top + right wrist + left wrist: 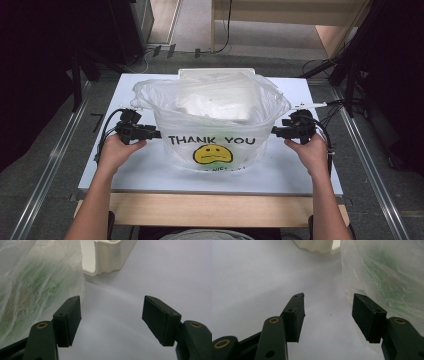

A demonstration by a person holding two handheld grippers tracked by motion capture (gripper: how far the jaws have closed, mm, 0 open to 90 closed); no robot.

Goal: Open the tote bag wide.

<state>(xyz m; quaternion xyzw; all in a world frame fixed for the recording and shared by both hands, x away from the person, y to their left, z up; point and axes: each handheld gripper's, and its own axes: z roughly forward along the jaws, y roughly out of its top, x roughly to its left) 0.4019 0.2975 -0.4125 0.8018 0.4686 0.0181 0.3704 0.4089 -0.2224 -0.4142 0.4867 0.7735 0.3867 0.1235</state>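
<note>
A: Item, printed matter on the plastic bag (215,120)?

B: One line of black capitals on the side facing the person: "THANK YOU".

A: Any sign with it?

B: One yellow round face (213,154) with dark eyes and mouth, directly beneath the words.

A: Further lettering?

B: One more dark line under the face, at the bag's bottom edge; crumpled, partly folded under, not legible.

A: Print seen in the gripper views?

B: Green blotches through the bag's film only; no letters readable there.
</note>
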